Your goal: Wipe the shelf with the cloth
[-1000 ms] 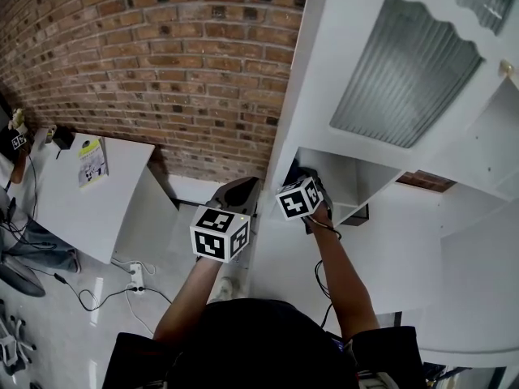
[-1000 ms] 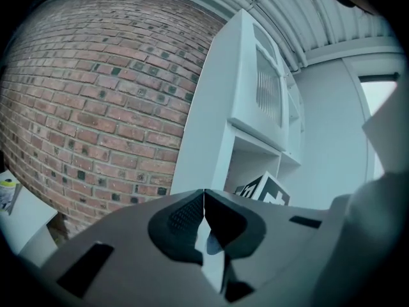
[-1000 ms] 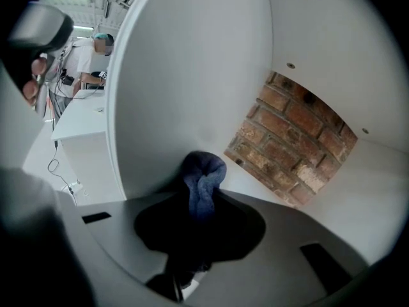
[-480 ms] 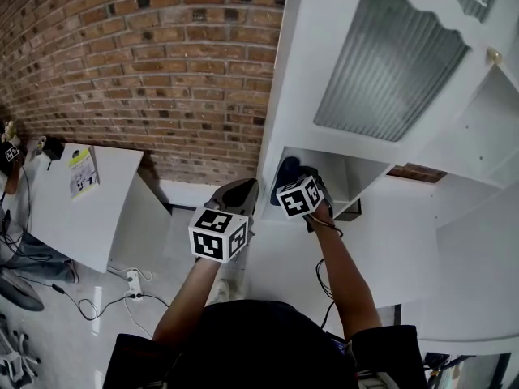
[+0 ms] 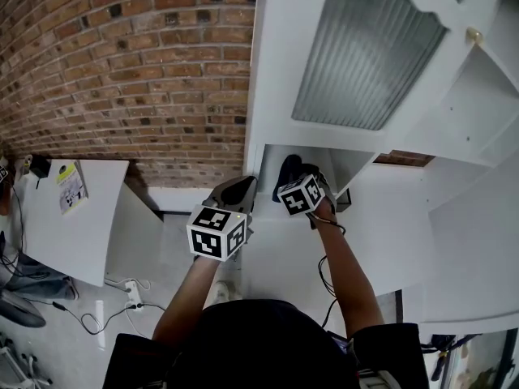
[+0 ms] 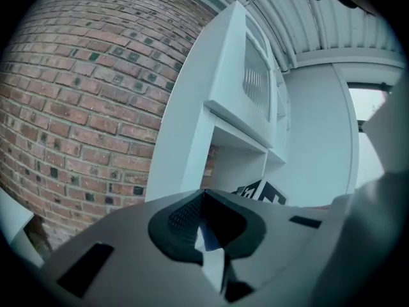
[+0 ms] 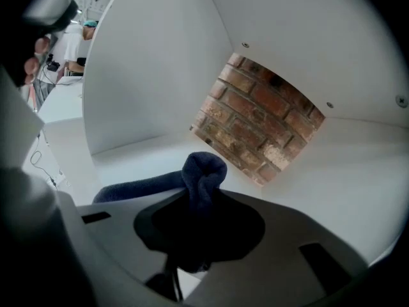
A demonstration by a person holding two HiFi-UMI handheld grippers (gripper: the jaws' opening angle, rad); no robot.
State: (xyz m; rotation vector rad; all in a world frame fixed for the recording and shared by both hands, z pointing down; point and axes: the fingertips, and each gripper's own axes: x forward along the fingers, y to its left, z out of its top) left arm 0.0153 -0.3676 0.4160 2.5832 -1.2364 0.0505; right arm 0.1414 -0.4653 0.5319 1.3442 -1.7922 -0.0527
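— Dark blue cloth [image 7: 204,168]: which gripper has it?

— The right gripper [image 7: 201,200]. Its jaws are closed on a bunched fold of the cloth, and the rest trails to the side, along the white shelf [image 7: 332,171].

— And the left gripper [image 6: 203,200]?

— Its jaws are together and there is nothing between them. It hangs outside the cupboard [image 5: 272,71], near the side panel, and does not touch the shelf.

— How far along is the wiping?

— I judge it is in the middle. The cloth is inside the open compartment and seems to lie against the board, toward the side wall. I see no dust, stain or wet streak on the white surface, so I cannot say which part is done. The far part of the board, toward the brick wall [image 7: 255,117] that shows through the open back, looks to me not yet reached.

— Please count the things.

— One cloth. Two grippers, each with one marker cube. One compartment with the cloth in it, and more open shelves at the right of the head view. One ribbed glass door [image 5: 365,55] in full, with the corner of a second above it. One white table [image 5: 57,225] at the left, well apart from the cupboard.
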